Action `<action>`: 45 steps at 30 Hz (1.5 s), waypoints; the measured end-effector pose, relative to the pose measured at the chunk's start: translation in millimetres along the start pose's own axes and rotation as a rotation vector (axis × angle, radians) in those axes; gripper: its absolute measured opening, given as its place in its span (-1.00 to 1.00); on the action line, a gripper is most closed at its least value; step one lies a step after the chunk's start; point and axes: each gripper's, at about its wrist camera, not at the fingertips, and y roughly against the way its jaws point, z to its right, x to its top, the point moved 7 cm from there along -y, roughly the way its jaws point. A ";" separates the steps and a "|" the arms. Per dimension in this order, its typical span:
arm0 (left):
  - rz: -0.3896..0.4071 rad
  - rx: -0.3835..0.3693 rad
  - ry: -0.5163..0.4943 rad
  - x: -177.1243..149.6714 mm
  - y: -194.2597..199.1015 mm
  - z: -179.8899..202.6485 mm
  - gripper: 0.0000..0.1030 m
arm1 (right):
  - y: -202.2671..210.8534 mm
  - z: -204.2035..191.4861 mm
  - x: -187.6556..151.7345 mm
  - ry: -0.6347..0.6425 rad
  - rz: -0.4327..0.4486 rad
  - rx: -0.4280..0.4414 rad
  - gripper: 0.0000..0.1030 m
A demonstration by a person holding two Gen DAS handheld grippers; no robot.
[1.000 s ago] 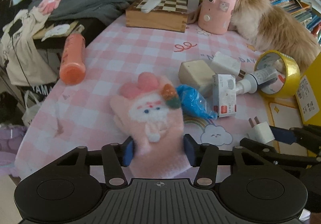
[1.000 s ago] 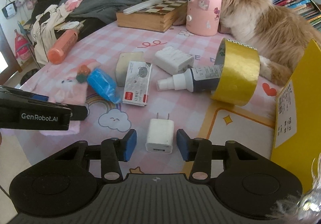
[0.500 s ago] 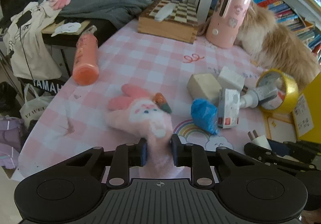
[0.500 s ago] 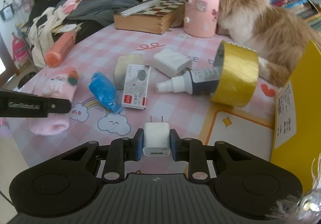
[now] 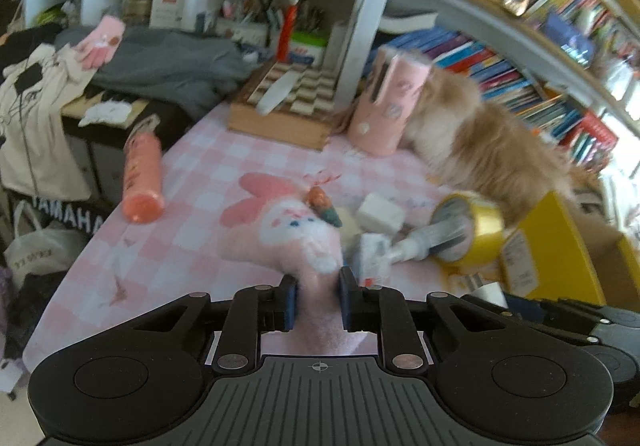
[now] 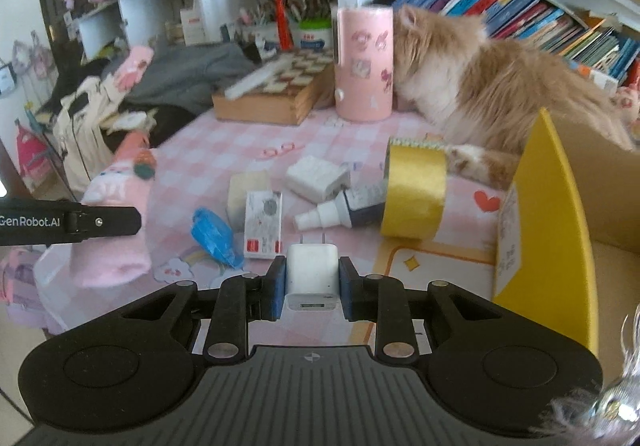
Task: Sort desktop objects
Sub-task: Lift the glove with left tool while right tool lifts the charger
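Left gripper [image 5: 318, 300]: we see its pads clamped on the cuff of the pink glove [image 5: 298, 236], which hangs off the desk, far left of the tape [image 6: 414, 194].
Orange bottle [image 5: 142, 180]: we see it lying on the checked cloth [image 5: 208, 182], left of the tape, beyond the glove.
Blue bag [image 6: 212, 232]: we find it left of the tape, touching the small carton [image 6: 262, 224].
Right gripper [image 6: 312, 284]: we see its pads closed on the white charger [image 6: 312, 272], prongs forward, left of the tape and nearer us.
Spray bottle [image 6: 340, 210]: its base sits inside the tape.
Yellow box [image 6: 560, 230]: just right of the tape.
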 end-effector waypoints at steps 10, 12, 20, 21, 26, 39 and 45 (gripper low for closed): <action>0.073 -0.074 0.010 -8.9 48.9 10.3 -0.62 | 49.0 -11.2 -10.5 -0.008 0.044 0.001 -0.53; 0.068 -0.087 0.002 -15.6 54.8 12.9 -0.62 | 56.9 -14.6 -15.8 -0.005 0.048 -0.002 -0.53; 0.051 -0.154 -0.035 -44.3 78.6 29.0 -0.62 | 86.5 -19.6 -40.7 -0.033 0.052 -0.031 -0.53; 0.045 -0.160 -0.035 -48.7 81.0 29.7 -0.62 | 89.8 -20.5 -45.6 -0.037 0.047 -0.033 -0.53; 0.016 -0.185 -0.025 -72.8 95.4 30.8 -0.63 | 109.7 -27.5 -68.7 -0.044 0.034 -0.049 -0.53; -0.008 -0.258 -0.053 -102.8 122.3 45.4 -0.65 | 150.0 -34.5 -109.0 -0.068 0.023 -0.077 -0.53; -0.035 -0.313 -0.120 -112.0 126.2 63.4 -0.65 | 164.3 -21.2 -123.5 -0.149 0.020 -0.133 -0.53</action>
